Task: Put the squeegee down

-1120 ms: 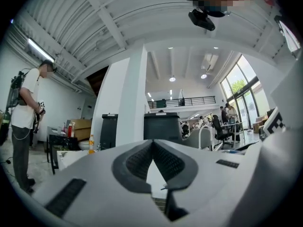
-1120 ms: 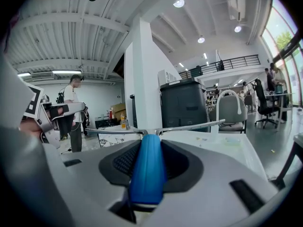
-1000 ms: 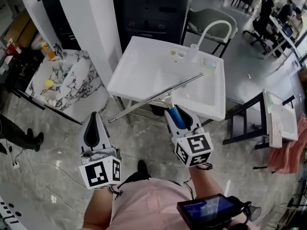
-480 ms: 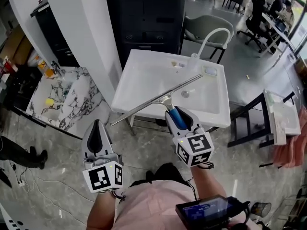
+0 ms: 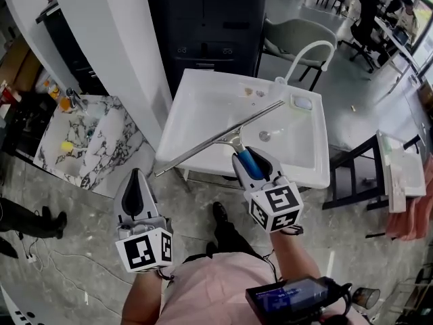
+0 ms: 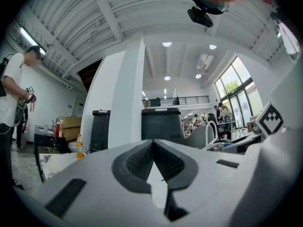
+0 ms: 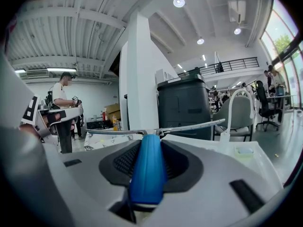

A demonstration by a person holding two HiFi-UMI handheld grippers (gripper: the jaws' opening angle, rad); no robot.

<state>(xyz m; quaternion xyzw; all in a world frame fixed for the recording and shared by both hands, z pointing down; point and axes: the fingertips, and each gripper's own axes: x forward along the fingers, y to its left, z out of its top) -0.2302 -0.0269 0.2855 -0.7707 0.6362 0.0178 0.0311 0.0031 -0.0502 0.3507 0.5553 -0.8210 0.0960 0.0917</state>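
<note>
The squeegee (image 5: pixel 216 141) handle's near end is hidden between the jaws of the right gripper (image 5: pixel 251 158), which also covers a stretch of the sink (image 5: pixel 203 107) front rim. Small bits (image 5: pixel 252 92) at the sink's far edge are too small to name. On the counter (image 5: pixel 101 141) left of the sink, the bottles (image 5: pixel 66 102) are too small to tell apart. Further left, a person (image 5: pixel 24 212) is cut off by the edge. Beyond the sink's right corner, seated people (image 5: pixel 399 9) are tiny. Nearer than the sink, the wearer's torso (image 5: pixel 203 283) runs off the bottom.
</note>
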